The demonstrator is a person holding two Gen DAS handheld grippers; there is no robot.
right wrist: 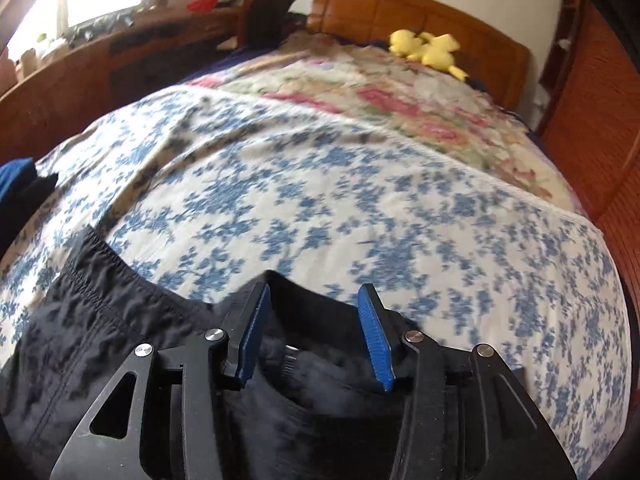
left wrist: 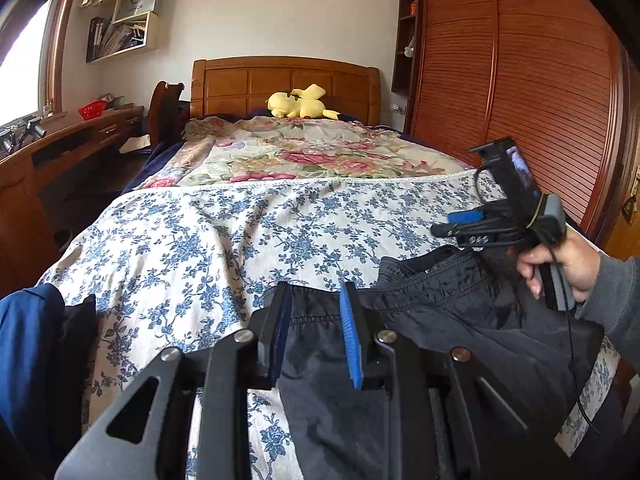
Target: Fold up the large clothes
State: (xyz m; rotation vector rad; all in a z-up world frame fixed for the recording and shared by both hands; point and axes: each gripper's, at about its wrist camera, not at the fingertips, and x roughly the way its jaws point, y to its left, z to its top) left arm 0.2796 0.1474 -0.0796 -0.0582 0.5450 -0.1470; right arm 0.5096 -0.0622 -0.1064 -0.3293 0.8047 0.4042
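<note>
A black garment (left wrist: pixel 432 312) lies at the near edge of the bed on a blue-flowered sheet (left wrist: pixel 224 240). My left gripper (left wrist: pixel 316 304) is open, its blue-padded fingers either side of the garment's stitched hem. My right gripper (right wrist: pixel 316 308) is open over the garment's (right wrist: pixel 100 320) thicker collar end, where a metal snap shows; this view is motion-blurred. From the left wrist view the right gripper (left wrist: pixel 452 224) is seen from the side above the garment, held by a hand.
A pink-flowered quilt (left wrist: pixel 304 152) covers the far half of the bed, with a yellow plush toy (left wrist: pixel 300 102) at the wooden headboard. A blue and black cloth pile (left wrist: pixel 36 344) sits at the near left. A desk (left wrist: pixel 68 144) stands left, wardrobe doors (left wrist: pixel 540 80) right.
</note>
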